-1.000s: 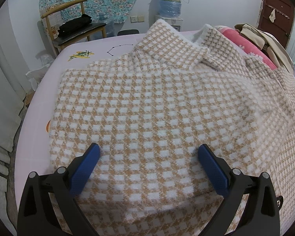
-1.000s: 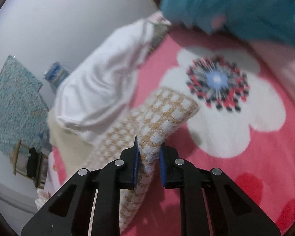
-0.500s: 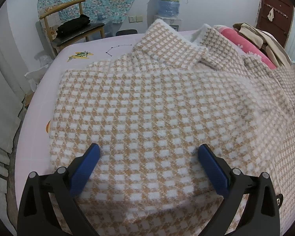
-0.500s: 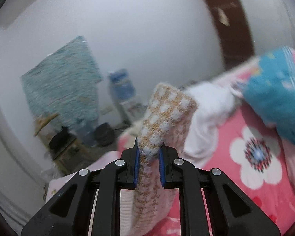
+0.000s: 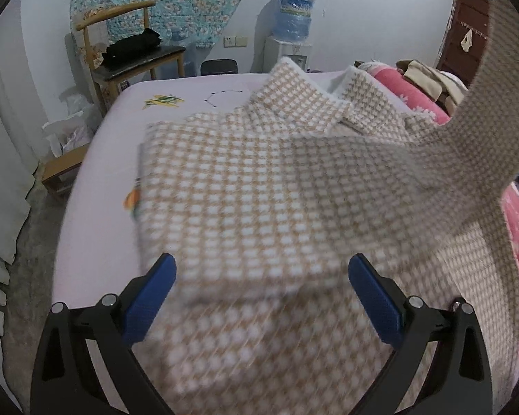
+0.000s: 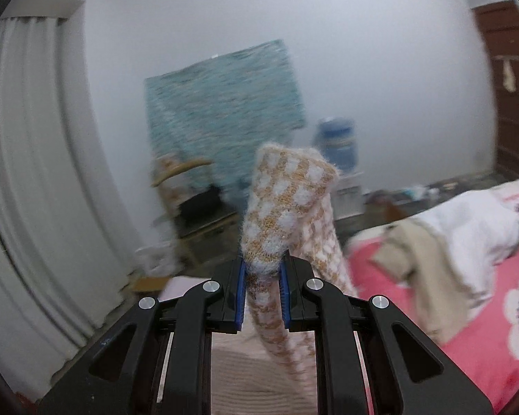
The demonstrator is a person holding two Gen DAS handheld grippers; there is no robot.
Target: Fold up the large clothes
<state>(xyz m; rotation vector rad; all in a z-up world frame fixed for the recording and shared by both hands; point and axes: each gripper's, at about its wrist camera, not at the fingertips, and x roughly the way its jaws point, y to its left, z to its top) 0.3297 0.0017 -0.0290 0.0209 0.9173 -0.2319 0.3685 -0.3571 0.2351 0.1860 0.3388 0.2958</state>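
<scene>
From the left wrist, the left tool [image 5: 261, 276] hangs spread wide over a fuzzy tan-and-white checked sweater [image 5: 245, 186] lying flat on the pale bed [image 5: 97, 173]; its sleeve [image 5: 481, 128] arcs up at right.

From the right wrist, the right tool [image 6: 262, 294] pinches the woolly sleeve cuff [image 6: 287, 200], held upright.

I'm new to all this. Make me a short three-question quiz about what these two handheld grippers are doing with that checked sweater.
1. True or false: the right gripper is clamped on the sleeve end of the checked sweater.
2. Which way do the left gripper's jaws stand? A) wide apart over the sweater, holding nothing B) pinched on the hem C) shut on the collar
3. Fill in: the sweater's body lies on a pale ____ bed sheet.

Key: 1 true; 2 A; 3 pink.
</scene>
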